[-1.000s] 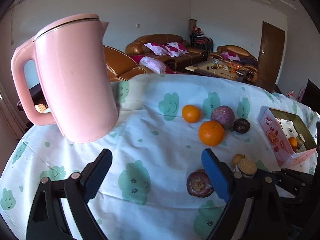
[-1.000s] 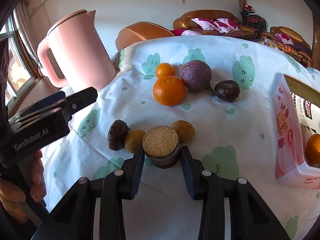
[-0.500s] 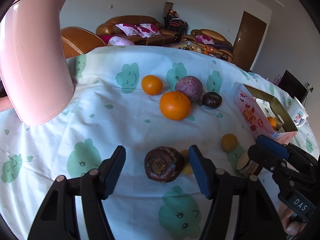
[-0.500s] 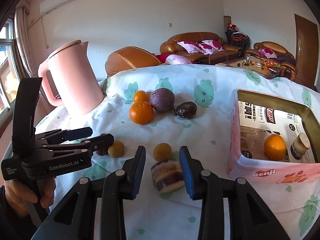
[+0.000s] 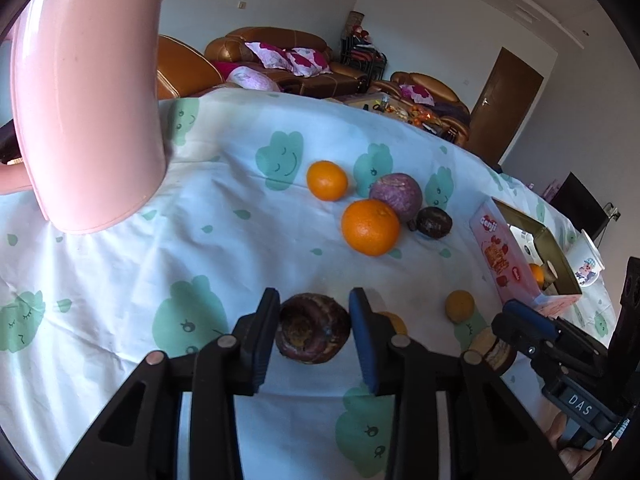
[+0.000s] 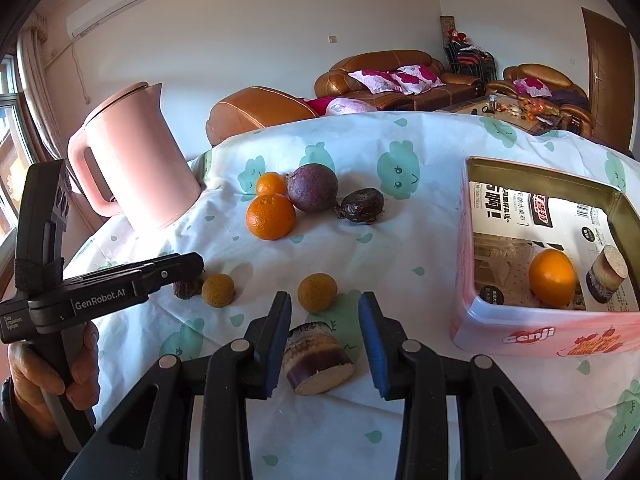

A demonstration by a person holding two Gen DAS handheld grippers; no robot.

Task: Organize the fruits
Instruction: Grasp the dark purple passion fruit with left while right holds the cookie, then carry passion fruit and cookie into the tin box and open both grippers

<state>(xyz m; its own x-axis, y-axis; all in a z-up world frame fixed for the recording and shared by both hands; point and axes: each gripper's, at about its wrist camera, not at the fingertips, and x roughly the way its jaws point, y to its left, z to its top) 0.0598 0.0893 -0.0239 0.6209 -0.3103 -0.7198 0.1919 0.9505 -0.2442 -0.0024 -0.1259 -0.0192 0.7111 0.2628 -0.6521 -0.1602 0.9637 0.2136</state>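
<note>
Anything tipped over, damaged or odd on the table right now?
Yes: the cut sugarcane piece between the right gripper's open fingers lies tipped on its side, while the one in the tin stands upright. The dark fruit in the left gripper looks shrivelled.

Bright daylight, sharp focus, heavy fisheye warp w/ black vignette corners.
Sun from window at left: glare on glossy pink plastic kettle (image 6: 136, 160), fruit shadows fall right on white patterned tablecloth (image 6: 400, 248).

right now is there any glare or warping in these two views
Left wrist view: fisheye bends the pink kettle, which looms large, sunlit and washed out. Right wrist view: sun glares off the kettle's base and the tin; black corners vignette both.
</note>
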